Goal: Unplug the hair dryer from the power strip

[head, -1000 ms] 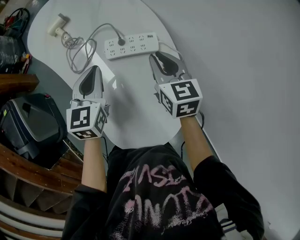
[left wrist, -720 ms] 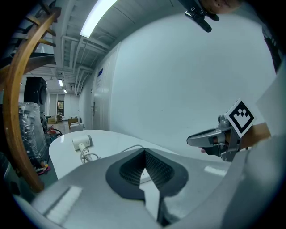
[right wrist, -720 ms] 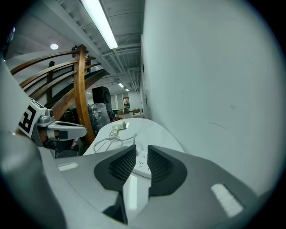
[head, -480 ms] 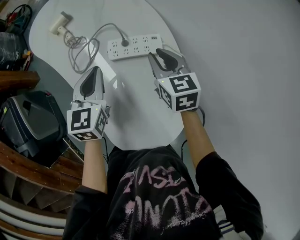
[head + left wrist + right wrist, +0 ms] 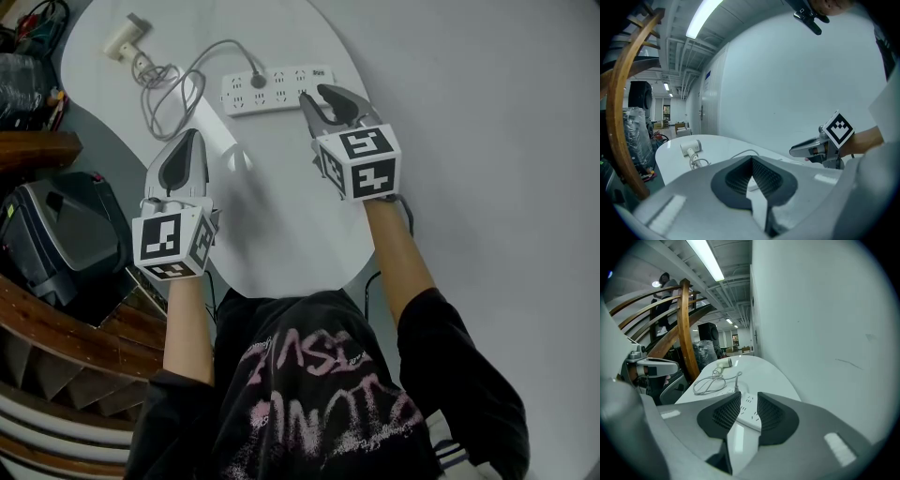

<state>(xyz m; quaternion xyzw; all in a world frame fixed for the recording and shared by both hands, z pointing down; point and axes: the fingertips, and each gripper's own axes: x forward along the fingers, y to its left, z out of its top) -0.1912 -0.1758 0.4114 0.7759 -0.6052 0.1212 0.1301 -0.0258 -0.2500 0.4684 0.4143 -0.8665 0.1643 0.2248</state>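
Head view: one white surface (image 5: 281, 225) carries one hair dryer (image 5: 125, 37) far out at 11 o'clock, one loosely coiled cord (image 5: 164, 94) and one power strip (image 5: 277, 90) at 12 o'clock, with a single plug (image 5: 258, 82) seated in it. Two grippers show. The left gripper (image 5: 192, 139) hovers at 9 o'clock, forearm straight, pointing to 12. The right gripper (image 5: 317, 95) reaches to the strip's near edge, close to its right end.

Left gripper view: the pads meet at the tip, with nothing between them (the dryer lies well off at 10 o'clock).

Right gripper view: the jaws stand a narrow gap apart and hold nothing; the strip lies just beyond the gap, the plug upright at 12 o'clock.
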